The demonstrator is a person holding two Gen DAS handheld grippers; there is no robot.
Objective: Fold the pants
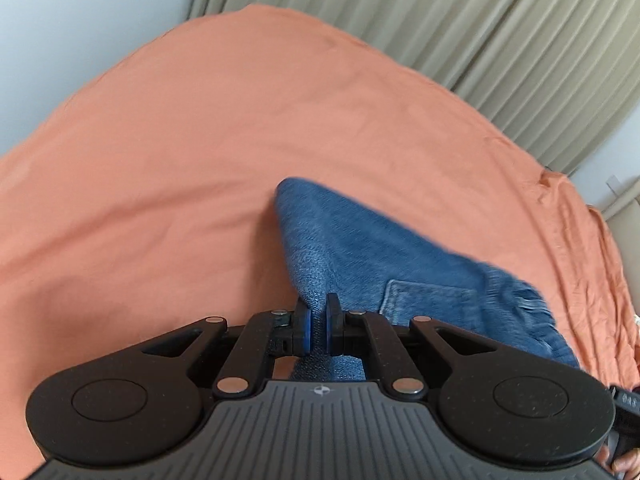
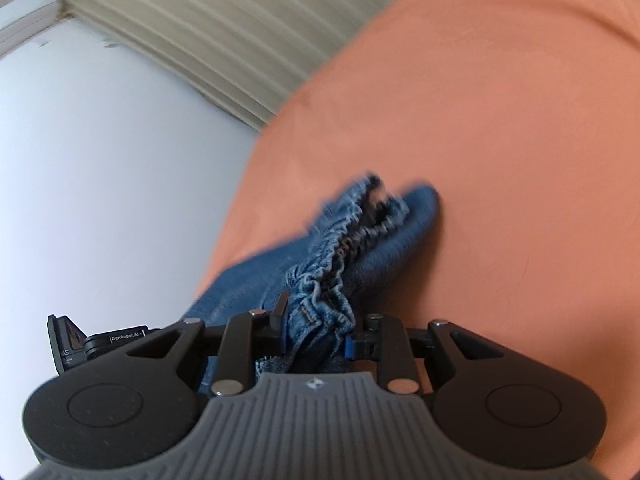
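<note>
Blue denim pants (image 1: 384, 264) hang bunched over an orange bedsheet (image 1: 200, 152). A back pocket (image 1: 420, 300) and a frayed hem (image 1: 524, 300) show in the left wrist view. My left gripper (image 1: 318, 316) is shut on a fold of the denim. In the right wrist view the pants (image 2: 360, 248) show their gathered elastic waistband (image 2: 340, 248). My right gripper (image 2: 316, 320) is shut on a thick bunch of the waistband. The other gripper's body (image 2: 92, 344) shows at the left edge of that view.
The orange sheet (image 2: 500, 140) covers the whole bed. Beige pleated curtains (image 1: 460, 20) hang behind it, also in the right wrist view (image 2: 208, 28). A pale wall (image 2: 100, 160) lies to the left. The sheet is wrinkled at the bed's right edge (image 1: 592, 240).
</note>
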